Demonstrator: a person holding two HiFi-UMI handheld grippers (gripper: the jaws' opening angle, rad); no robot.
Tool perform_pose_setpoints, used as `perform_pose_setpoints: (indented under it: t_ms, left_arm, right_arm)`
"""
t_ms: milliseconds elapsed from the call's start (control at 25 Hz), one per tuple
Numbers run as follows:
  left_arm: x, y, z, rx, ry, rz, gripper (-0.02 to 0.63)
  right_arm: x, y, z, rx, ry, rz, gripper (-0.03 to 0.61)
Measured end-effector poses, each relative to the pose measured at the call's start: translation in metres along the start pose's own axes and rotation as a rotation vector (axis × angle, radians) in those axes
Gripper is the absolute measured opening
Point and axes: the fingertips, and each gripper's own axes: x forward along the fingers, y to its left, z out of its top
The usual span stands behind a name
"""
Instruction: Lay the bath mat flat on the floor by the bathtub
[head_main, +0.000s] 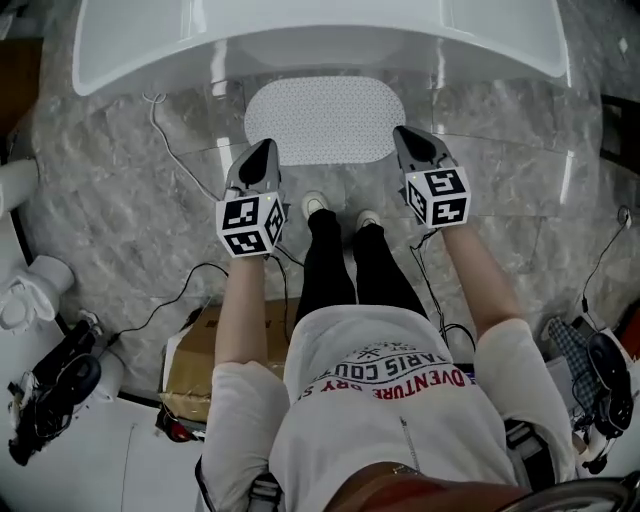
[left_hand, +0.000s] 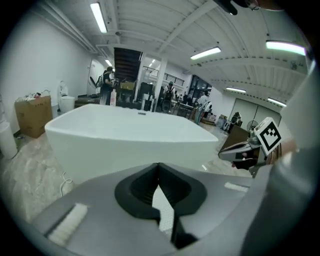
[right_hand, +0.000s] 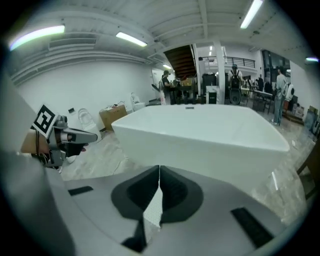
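The bath mat (head_main: 325, 120) lay flat on the grey stone floor (head_main: 130, 210), a white oval with its far edge just beside the foot of the white bathtub (head_main: 320, 40). The person stood at its near edge, shoes (head_main: 314, 204) just short of the mat. Both grippers were held above the floor, clear of the mat, one at each near corner of it. The left gripper (head_main: 265, 148) had its jaws pressed together with nothing between them, as the left gripper view (left_hand: 158, 167) showed, the tub filling the scene beyond. The right gripper (head_main: 405, 135) was closed and empty in the same way (right_hand: 159, 170). A thin cable (head_main: 170, 150) trailed over the floor to the left of the mat, and a cardboard box (head_main: 190, 370) sat on the near left, behind the person.
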Motion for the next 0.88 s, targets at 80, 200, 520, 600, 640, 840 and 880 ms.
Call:
perform_pose_setpoints:
  t_ms: [80,200,520,600,640,840,880]
  left_arm:
    - [-0.034,-0.021,0.041,0.023,-0.055,-0.024,0.012]
    - [-0.084,-0.046,0.103,0.067,-0.155,-0.044,0.012]
    - [-0.207,-0.113,0.233,0.167,-0.422,-0.156,0.012]
    - [-0.233,-0.13,0.25,0.187,-0.467,-0.221,0.012]
    - [-0.245,-0.135,0.259,0.189,-0.493,-0.237,0.012]
    - [-0.281,-0.152,0.294,0.265,-0.579,-0.217,0.012]
    - [-0.285,-0.155,0.297,0.281,-0.583,-0.212,0.012]
  right_arm:
    - [-0.037,0.012,0.036,-0.002,-0.042,0.006,0.014]
    - [-0.092,0.027,0.089,-0.031,-0.122,-0.005,0.014]
    - [-0.227,0.057,0.208,-0.165,-0.384,-0.052,0.014]
    - [-0.25,0.066,0.225,-0.152,-0.435,-0.045,0.014]
    - [-0.26,0.071,0.233,-0.147,-0.455,-0.037,0.012]
    - [-0.302,0.086,0.265,-0.179,-0.558,-0.014,0.009]
    - [-0.309,0.089,0.268,-0.185,-0.575,-0.01,0.009]
